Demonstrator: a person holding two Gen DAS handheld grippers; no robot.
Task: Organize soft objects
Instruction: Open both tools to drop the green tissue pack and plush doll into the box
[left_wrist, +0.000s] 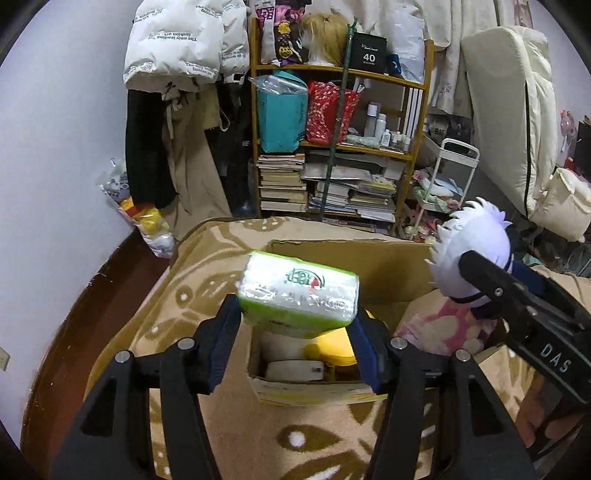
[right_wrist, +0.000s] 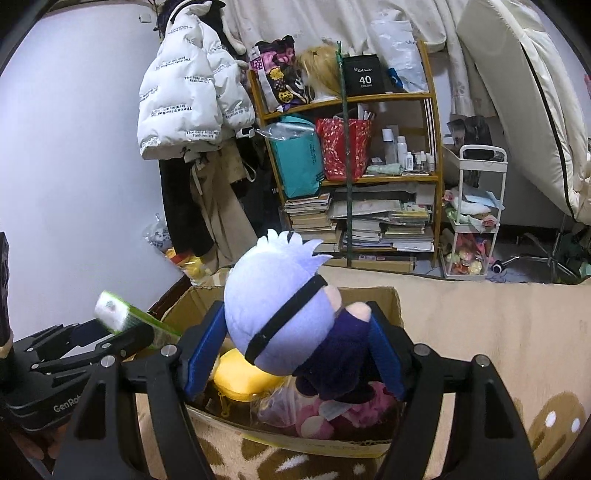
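Both grippers over the cardboard box (left_wrist: 332, 258), which sits on the beige patterned blanket (left_wrist: 207, 258).

My left gripper (left_wrist: 295, 328): tissue pack (left_wrist: 299, 295), green-and-white, plastic-wrapped, sits between the blue pads, tilted, above the box's open top. Left pad is against the pack's end. Right pad sits at the other end, but I can't tell if it's actually pressing. Jaws partly open, roughly pack-width.

My right gripper (right_wrist: 295, 354): plush doll (right_wrist: 280, 314) with pale lavender spiky hair, black band, dark navy body, sits between the pads, head leaning left. Jaws fairly wide, the pads flank the head and body, and contact looks light at best. Can't confirm a firm hold. Doll hangs just above the box contents.

Inside the box: yellow plush (right_wrist: 240, 380), pink-and-white plush (right_wrist: 317, 421) in the right part, and a white roll (left_wrist: 295, 369) near the front wall.

Bookshelf (left_wrist: 340, 147) against the far wall, well apart from the box.
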